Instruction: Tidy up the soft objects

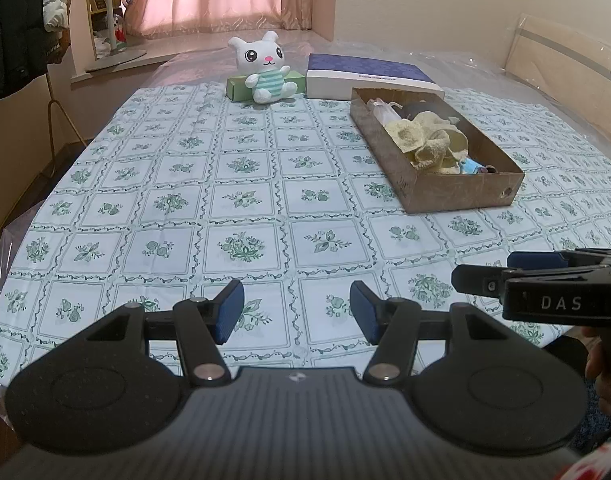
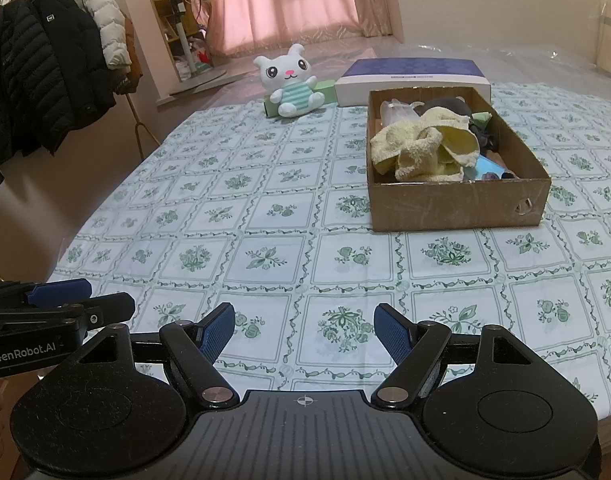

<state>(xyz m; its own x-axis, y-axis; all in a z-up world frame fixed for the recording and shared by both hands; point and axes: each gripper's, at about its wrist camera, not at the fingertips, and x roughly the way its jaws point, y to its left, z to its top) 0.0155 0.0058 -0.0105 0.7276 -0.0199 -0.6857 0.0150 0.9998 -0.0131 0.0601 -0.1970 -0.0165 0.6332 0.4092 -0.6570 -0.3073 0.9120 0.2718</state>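
A brown cardboard box (image 1: 461,198) (image 2: 457,206) stands on the right of the floral tablecloth. Inside it lie a crumpled pale yellow towel (image 1: 425,140) (image 2: 423,146), something dark and some small blue items. A white plush bunny (image 1: 265,68) (image 2: 291,82) in a striped green shirt sits at the far end, leaning on a green carton (image 1: 237,88) (image 2: 327,90). My left gripper (image 1: 296,312) hovers open over the near tablecloth with nothing between its blue pads. My right gripper (image 2: 304,330) is open and empty too, just right of the left one. Each appears at the edge of the other's view.
A flat blue and white box (image 1: 369,74) (image 2: 413,74) lies behind the cardboard box. The tablecloth (image 1: 241,200) (image 2: 265,216) rests on clear plastic sheeting. A rack of dark and white jackets (image 2: 45,72) stands at the left. Pink curtains hang behind.
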